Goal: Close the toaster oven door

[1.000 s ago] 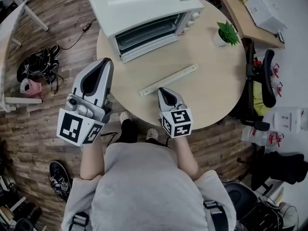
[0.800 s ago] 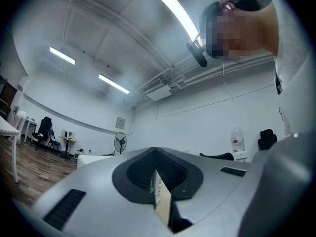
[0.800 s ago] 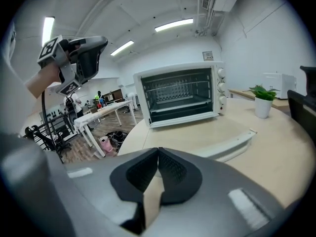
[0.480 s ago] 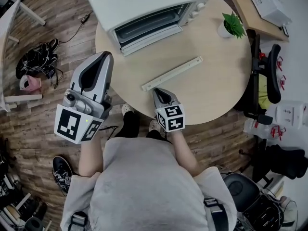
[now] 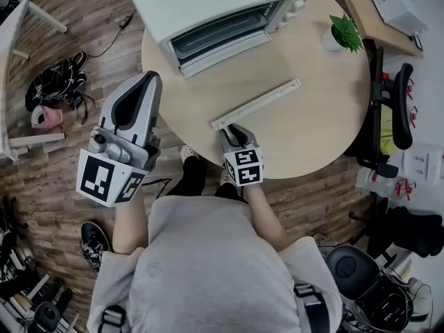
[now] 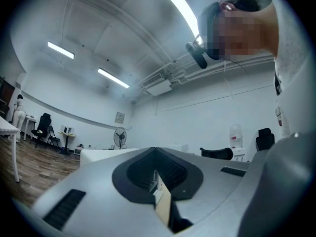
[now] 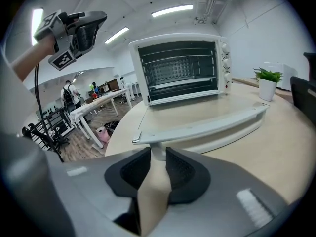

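Lowered since before, the right claw (image 5: pixel 232 133) has just been opened around the end post of the long white door handle (image 5: pixel 258 103), seemingly for lifting. The white toaster oven (image 5: pixel 208 5) is stood at twelve o'clock on the round wooden bench (image 5: pixel 312 130). The left claw (image 5: pixel 149 82) is clenched, empty.

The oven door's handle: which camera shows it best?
The right gripper view: the handle fills the frame close up, from its near post to its far end. The head view shows the handle from above as a thin pale bar. The left gripper view misses it.
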{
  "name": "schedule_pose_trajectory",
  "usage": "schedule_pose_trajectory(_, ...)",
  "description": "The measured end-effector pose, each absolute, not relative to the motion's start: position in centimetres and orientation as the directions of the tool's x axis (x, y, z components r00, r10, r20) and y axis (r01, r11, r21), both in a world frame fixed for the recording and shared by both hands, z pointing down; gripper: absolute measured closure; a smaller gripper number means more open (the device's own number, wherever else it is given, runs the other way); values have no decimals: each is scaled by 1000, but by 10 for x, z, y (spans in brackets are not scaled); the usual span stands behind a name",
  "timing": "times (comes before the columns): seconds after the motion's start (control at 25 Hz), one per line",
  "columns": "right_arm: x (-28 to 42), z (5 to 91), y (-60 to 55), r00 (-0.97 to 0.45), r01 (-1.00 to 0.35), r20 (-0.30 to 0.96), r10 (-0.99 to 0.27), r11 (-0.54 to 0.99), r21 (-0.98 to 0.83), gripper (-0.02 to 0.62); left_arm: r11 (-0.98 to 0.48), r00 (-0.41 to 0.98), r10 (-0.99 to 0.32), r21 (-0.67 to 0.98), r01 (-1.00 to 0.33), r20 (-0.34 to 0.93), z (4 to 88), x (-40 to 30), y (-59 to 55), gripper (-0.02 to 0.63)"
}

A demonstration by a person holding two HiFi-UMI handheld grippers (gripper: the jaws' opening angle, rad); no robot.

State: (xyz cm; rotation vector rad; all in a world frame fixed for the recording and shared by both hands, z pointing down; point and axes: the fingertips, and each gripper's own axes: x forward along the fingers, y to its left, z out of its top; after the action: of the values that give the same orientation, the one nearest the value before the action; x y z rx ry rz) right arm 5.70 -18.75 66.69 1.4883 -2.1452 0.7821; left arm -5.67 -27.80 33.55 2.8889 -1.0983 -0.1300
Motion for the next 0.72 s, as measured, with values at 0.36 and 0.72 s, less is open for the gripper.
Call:
schedule_pose_trajectory(0.36, 50, 669, -196, -306, -950, 629, -715, 271, -154, 492, -753, 750, -658, 75, -654, -65, 335, -66, -286, 598)
schedule_pose_trajectory(0.72, 46, 646, -196, -275, -953, 638, -719, 291, -84, 522, -760, 755, -650, 88, -644, -87, 332, -65, -285, 598)
